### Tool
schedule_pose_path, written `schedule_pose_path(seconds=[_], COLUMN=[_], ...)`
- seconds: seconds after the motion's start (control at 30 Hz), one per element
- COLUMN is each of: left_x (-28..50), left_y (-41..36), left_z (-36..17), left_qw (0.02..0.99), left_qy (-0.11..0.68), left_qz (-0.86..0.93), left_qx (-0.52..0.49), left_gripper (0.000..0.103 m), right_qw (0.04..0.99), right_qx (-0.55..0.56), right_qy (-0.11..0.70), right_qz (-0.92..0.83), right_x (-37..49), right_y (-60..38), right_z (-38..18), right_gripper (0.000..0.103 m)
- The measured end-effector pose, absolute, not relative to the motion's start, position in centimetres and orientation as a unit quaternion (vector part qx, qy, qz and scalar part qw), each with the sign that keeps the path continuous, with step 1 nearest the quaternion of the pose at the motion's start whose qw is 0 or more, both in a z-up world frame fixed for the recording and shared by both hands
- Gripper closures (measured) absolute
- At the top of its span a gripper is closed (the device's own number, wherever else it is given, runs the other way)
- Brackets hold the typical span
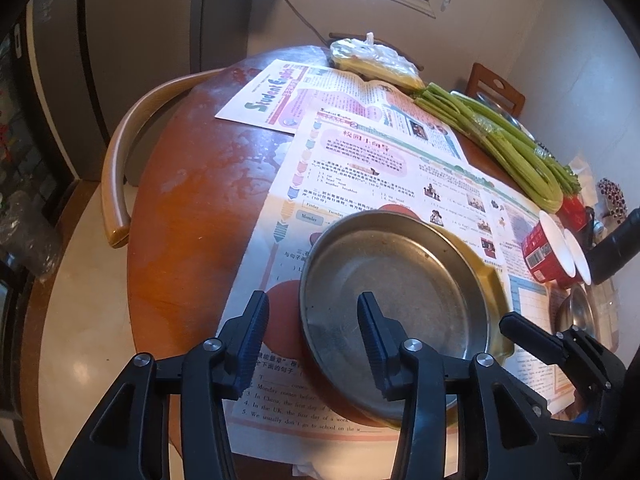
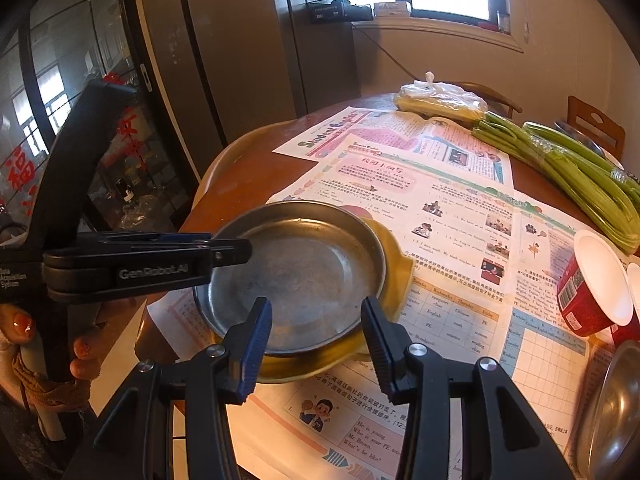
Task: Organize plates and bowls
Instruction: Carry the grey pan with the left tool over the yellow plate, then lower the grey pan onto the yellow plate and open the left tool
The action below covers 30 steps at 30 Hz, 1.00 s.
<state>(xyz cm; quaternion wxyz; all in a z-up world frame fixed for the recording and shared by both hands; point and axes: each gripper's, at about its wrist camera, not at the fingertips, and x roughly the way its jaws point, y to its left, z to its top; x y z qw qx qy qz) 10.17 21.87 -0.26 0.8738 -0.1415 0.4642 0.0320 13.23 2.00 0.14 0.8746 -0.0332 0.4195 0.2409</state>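
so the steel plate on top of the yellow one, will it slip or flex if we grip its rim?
The steel plate looks like rigid thin metal, so it will probably not flex. Its smooth, shiny rim may slip in the pads. It sits nested in the yellow plate, so a push would likely slide both.

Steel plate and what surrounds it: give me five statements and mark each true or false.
1. The steel plate sits on a yellow dish. True.
2. The right tongs are shut on the plate's rim. False: they are open, with nothing clamped between the fingers.
3. The green stalks lie on the far side of the table. True.
4. The red cup stands upright. False: it is tipped, its white inside facing sideways.
5. The table is bare wood all over. False: printed newspaper sheets cover much of it.
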Motion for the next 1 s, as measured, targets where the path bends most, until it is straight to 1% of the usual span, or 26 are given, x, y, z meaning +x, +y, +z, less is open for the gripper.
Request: schedule_pose_path(seconds=[0.3, 0.6, 1.0], left_x=[9.1, 7.6, 7.6], left_y=[23.3, 24.1, 23.5], left_z=[-0.2, 0.1, -1.7], left_qw=[0.869, 0.867, 0.857], left_qy=[0.456, 0.436, 0.441], left_qz=[0.031, 0.016, 0.001], left_qx=[-0.191, -0.240, -0.266], left_gripper=[0.050, 0.048, 0.048], right_qw=[0.878, 0.881, 0.870], right_qx=[-0.017, 0.002, 0.035], right_qy=[0.417, 0.415, 0.441], right_qz=[0.236, 0.227, 0.220], right_x=[13.2, 13.7, 14.8], right_y=[0.9, -0.4, -1.6], right_z=[0.5, 0.8, -0.3], right_gripper=[0.056, 0.056, 0.056])
